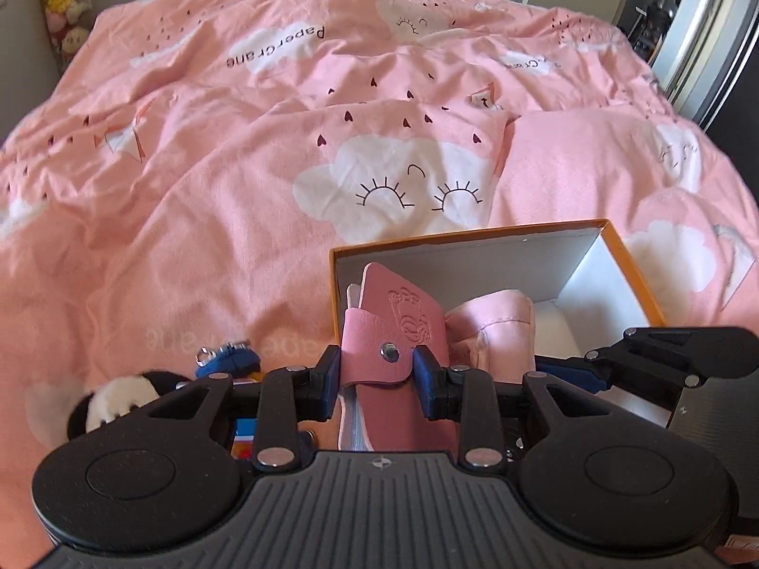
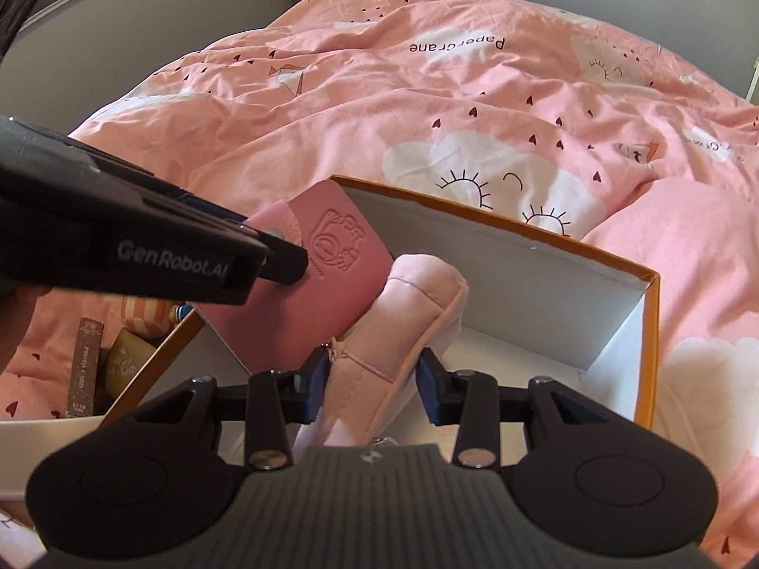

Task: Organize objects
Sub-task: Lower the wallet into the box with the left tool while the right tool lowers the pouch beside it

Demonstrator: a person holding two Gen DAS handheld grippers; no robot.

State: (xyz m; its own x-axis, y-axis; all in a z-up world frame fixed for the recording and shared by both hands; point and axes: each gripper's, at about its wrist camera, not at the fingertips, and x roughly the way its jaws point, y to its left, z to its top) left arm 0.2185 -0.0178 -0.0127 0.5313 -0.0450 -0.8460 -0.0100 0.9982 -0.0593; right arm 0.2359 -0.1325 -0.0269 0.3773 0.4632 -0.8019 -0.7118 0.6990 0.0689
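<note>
Working over the bed (image 1: 189,151), I am lowering both items into the orange box (image 2: 652,332). The right gripper (image 2: 372,381) has its jaws partly closed, clamping the pale pink pouch (image 2: 403,313); the left gripper (image 1: 377,370), jaws narrower, is pinching the pink card holder (image 1: 393,322) at its snap strap. I am aiming to slot the holder upright beside the pouch, against the wall, before easing off.

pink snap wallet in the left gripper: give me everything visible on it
The pink wallet looks like soft faux leather, with a cartoon figure embossed on its cover. A strap wraps across it and closes with a metal snap. White page edges show at its side. The left gripper clamps it at the strap, holding it tilted over the orange box, next to the pale pink pouch.
</note>
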